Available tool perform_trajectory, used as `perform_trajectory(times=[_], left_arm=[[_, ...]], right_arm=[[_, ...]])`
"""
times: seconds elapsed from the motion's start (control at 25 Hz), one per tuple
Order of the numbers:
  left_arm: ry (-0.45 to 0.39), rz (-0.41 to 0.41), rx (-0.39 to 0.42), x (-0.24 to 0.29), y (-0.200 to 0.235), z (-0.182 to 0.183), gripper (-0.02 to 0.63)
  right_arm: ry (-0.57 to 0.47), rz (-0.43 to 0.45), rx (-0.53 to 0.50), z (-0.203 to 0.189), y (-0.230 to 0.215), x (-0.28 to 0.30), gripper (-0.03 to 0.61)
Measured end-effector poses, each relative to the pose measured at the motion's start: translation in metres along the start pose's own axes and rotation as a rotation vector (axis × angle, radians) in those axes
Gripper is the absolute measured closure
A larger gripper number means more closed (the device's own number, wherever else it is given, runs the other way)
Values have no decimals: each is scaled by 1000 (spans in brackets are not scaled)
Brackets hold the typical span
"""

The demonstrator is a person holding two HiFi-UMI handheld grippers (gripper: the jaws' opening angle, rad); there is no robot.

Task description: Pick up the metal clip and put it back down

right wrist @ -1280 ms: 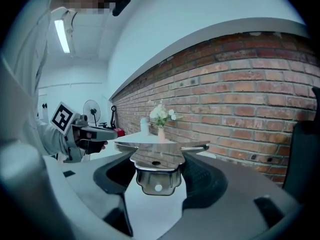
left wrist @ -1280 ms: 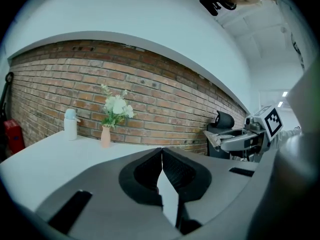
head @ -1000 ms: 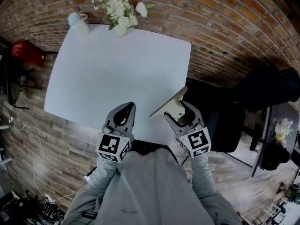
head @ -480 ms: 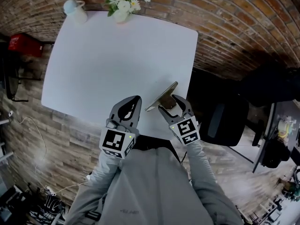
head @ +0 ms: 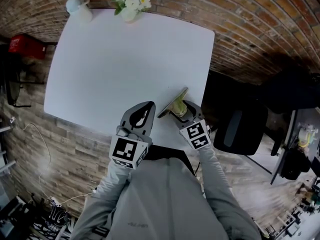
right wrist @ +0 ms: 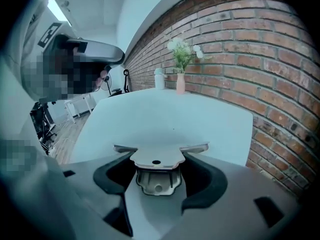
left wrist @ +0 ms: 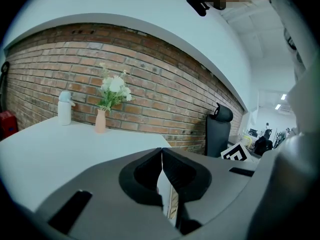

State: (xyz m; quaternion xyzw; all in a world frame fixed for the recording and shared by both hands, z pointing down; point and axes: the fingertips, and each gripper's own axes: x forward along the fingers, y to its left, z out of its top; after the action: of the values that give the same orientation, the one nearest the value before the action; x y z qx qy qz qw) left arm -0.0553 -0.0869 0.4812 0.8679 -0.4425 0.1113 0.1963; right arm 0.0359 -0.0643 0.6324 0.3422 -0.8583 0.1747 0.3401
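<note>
The right tongs (head: 178,108) clamp the clip (right wrist: 156,160) by its base at the surface's (head: 125,59) near edge, a sound hold for stiff, light, probably slippery metal; the left tongs (head: 145,110) are closed and empty.

Table (head: 125,59) mostly open in front of me, wide room fwd + left. Obstacles only at far edge: flower vase (head: 129,14), white bottle (head: 80,11) near it, brick wall (head: 250,29) right behind. Black chair (head: 239,129) off R edge, near my right gripper (head: 182,108).

White table (head: 115,59), flower vase (head: 129,15) and pale bottle (head: 80,9) by brick wall (head: 250,19), black chair (head: 241,130)
</note>
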Motion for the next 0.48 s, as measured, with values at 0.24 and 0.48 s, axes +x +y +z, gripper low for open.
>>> perform_trajectory(times=[0.24,0.48], left_arm=[[6,8,-1,2,2,-1,587],[4,13,-2,4,1,0,586]], right_arm=[[33,11,-50,-7,3,5,279],[46,27,-49,-7,3,7,279]])
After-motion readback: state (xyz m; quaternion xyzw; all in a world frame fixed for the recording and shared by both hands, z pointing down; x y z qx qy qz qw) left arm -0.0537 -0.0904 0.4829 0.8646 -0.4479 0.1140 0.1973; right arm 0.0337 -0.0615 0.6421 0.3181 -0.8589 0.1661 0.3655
